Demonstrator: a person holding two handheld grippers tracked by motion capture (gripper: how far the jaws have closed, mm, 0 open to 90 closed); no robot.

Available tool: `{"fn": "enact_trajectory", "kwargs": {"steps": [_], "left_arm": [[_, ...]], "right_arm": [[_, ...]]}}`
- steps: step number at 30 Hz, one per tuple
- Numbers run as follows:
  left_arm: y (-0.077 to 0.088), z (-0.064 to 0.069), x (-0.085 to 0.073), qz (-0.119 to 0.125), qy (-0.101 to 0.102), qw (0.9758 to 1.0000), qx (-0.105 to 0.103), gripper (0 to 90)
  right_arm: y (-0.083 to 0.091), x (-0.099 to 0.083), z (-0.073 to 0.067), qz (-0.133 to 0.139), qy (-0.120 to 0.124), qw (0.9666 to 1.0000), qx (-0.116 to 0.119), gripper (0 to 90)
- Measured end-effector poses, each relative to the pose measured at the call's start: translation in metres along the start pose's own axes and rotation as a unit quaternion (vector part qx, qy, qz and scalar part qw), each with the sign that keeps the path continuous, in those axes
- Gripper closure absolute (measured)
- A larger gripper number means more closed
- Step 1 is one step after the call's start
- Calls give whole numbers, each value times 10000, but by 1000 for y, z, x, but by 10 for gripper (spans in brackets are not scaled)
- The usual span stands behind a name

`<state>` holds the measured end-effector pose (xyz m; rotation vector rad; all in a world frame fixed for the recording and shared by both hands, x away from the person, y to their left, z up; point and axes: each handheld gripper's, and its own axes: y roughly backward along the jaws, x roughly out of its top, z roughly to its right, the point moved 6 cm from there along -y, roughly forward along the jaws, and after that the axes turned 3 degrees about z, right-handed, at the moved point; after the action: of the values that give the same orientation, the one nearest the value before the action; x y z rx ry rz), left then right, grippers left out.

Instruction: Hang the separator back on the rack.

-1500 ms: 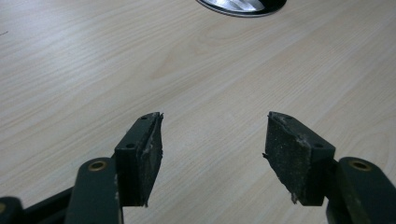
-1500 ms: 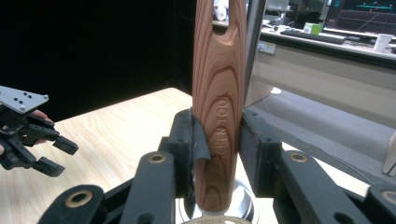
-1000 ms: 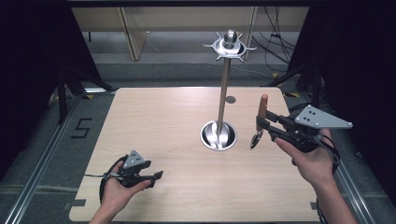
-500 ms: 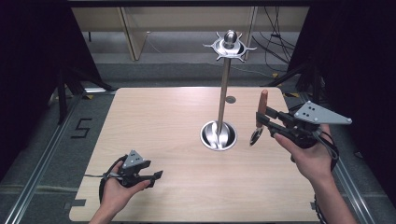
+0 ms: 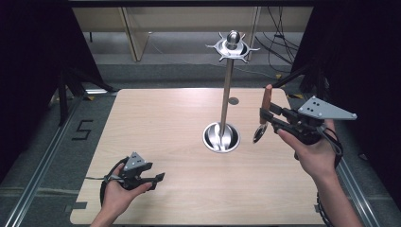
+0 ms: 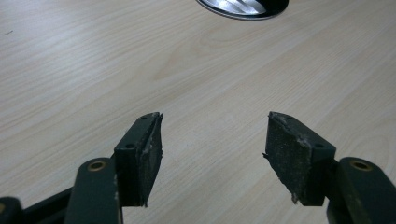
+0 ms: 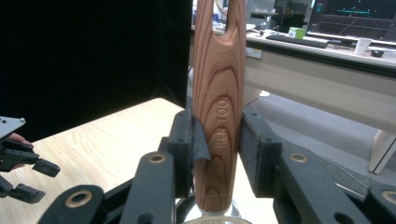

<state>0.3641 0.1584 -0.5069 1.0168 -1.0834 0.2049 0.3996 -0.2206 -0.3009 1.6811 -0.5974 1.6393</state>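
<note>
Wooden-handled utensil (image 5: 265,113) clamped upright near table edge (image 5: 302,142); right hand-held gripper (image 5: 270,117).

Light wood-grain surface (image 5: 165,123) w/ rounded corners, carrying a round shiny metal base (image 5: 221,137) right of centre w/ a thin upright pole (image 5: 226,94) rising from it, plus a small round grey spot (image 5: 233,100) just behind the pole.

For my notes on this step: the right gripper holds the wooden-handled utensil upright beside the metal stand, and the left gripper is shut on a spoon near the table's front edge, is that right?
Not quite: the left gripper is open with nothing between its jaws, as the left gripper view shows. The rest holds: the right gripper holds the wooden-handled utensil upright beside the metal stand.
</note>
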Motion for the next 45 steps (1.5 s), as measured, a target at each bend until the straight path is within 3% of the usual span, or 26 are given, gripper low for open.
{"fn": "enact_trajectory", "kwargs": {"steps": [4,9,19,21,30,40,44,45], "left_arm": [[0,0,0,-22,11,10000,29,359],[0,0,0,-12,-25,10000,-9,359],[0,-1,0,-10,31,10000,29,357],[0,-1,0,-21,24,10000,27,357],[0,-1,0,14,-5,10000,5,357],[0,-1,0,29,36,10000,35,357],[0,-1,0,34,32,10000,30,358],[0,-1,0,30,28,10000,29,357]], "right_arm": [[-2,2,2,25,92,9999,-40,685],[-5,3,-1,-2,-11,10000,12,685],[-8,7,3,35,15,10000,-20,685],[-9,9,5,41,130,9999,-35,685],[-12,15,4,14,5,10000,-27,685],[-18,20,7,61,164,9998,-70,685],[-18,20,5,5,3,10000,-58,685],[-19,21,6,36,102,9999,-65,685]]}}
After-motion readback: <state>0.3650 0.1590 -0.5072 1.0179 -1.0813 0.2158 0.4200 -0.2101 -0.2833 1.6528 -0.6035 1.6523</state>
